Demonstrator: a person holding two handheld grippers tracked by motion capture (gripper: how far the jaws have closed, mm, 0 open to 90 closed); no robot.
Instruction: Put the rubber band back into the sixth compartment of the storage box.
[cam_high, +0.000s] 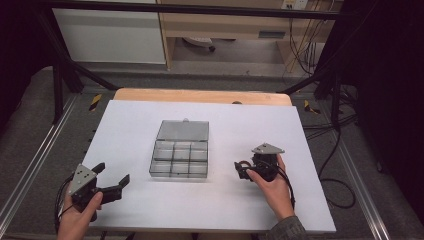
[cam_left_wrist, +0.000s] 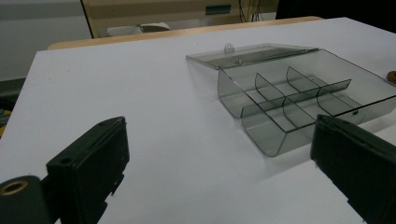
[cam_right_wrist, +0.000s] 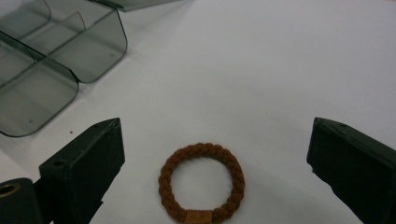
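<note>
On my screens the desk (cam_high: 150, 125) is covered by a plain white sheet, and a clear smoky-grey plastic box (cam_high: 180, 155) sits near its middle. The box lid (cam_high: 183, 130) is swung fully open and lies flat on the far side. Thin dividers split the inside into small compartments, two rows of three as far as I can count from the high view, and all look bare. The corners of the box are rounded, and a small latch tab sticks out of the lid's far edge.

My left tongs (cam_high: 111, 181) are held at the near left of the desk, spread wide, nothing between them, pointing toward the box and well apart from it. In the left gripper view the box (cam_left_wrist: 299, 100) lies ahead and to the right of the jaws.

My right tongs (cam_high: 241, 169) are just right of the box, also spread wide. In the right gripper view a brown braided hair tie (cam_right_wrist: 201, 182) lies flat on the white sheet between the two jaws, touching neither. It is a closed ring with a small flat join at its near edge. The box corner (cam_right_wrist: 56, 56) shows at upper left, near but apart from the hair tie.
</note>
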